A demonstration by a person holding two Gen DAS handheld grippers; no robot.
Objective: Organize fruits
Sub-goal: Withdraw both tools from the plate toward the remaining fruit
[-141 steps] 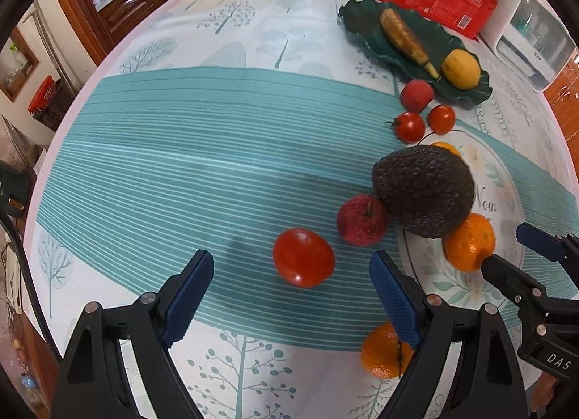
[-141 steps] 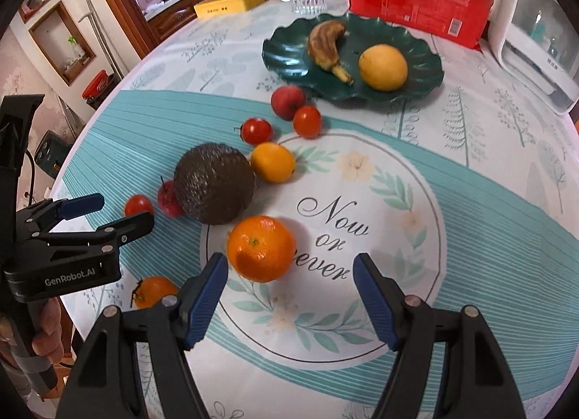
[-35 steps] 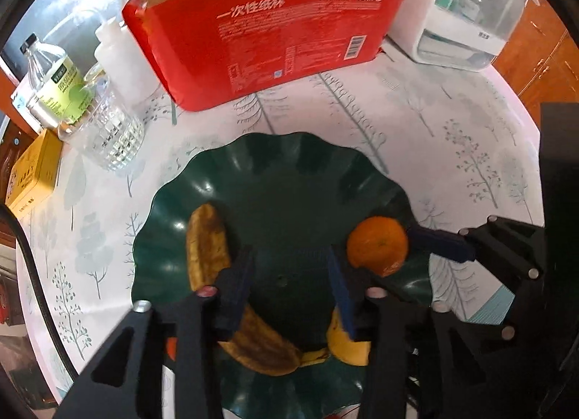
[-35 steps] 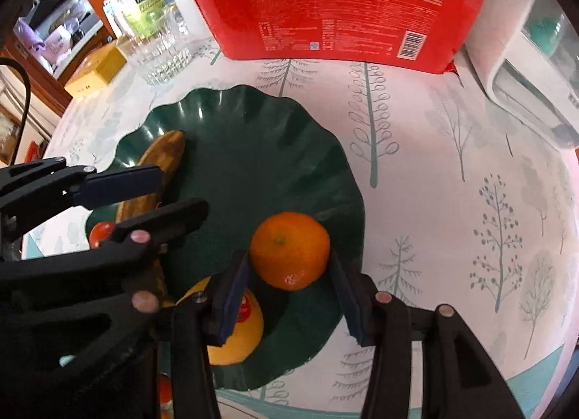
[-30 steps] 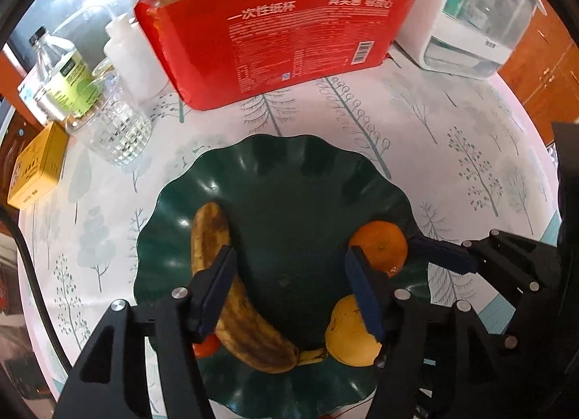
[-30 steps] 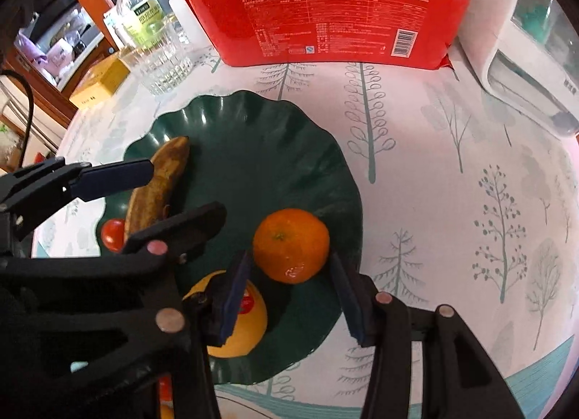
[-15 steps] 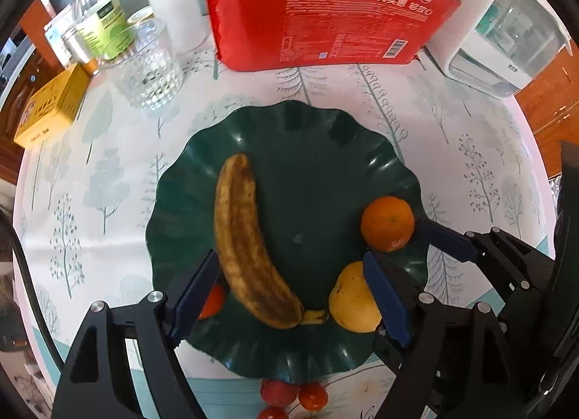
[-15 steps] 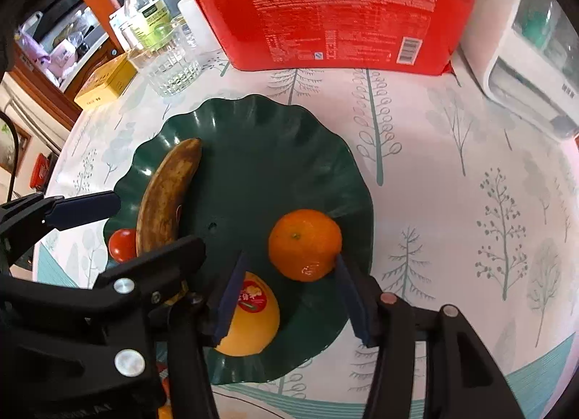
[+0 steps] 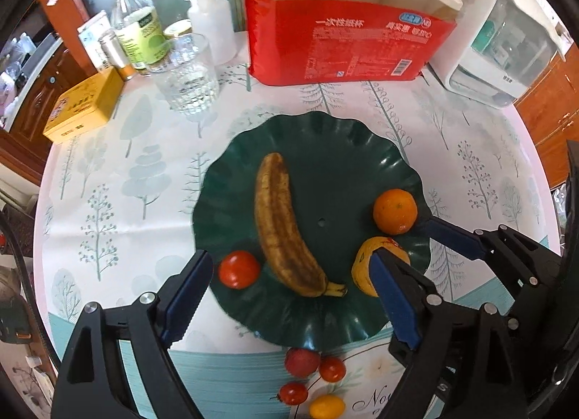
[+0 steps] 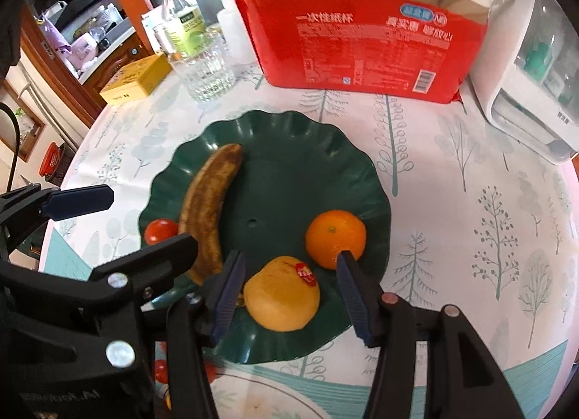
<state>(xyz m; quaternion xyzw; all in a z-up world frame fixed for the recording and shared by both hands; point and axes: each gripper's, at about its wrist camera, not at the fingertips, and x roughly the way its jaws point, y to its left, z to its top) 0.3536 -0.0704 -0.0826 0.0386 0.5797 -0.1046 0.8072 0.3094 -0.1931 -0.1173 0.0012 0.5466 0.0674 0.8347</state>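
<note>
A dark green scalloped plate [image 9: 325, 151] holds a brown-spotted banana [image 9: 280, 223], a red tomato [image 9: 239, 269], an orange [image 9: 395, 211] and a yellow fruit with a red sticker [image 10: 282, 292]. My left gripper [image 9: 289, 296] hovers above the plate's near edge. Its jaws are opening, with nothing pressed between them; the tomato lies just beyond its left finger. My right gripper [image 10: 291, 292] is open above the yellow fruit. The orange [image 10: 334, 234] sits free just past its right fingertip.
Behind the plate stand a red pack of paper cups [image 9: 347, 42], a drinking glass [image 9: 188, 79], bottles [image 9: 139, 32] and a yellow box [image 9: 85, 108]. A white appliance [image 9: 506, 46] is at the back right. Small tomatoes [image 9: 331, 368] and other fruits lie on the tablecloth near the plate.
Both grippers have drawn up and back from the plate. The left jaws spread wide, leaving the tomato on the plate; the right jaws came off the orange, which stays on the plate.
</note>
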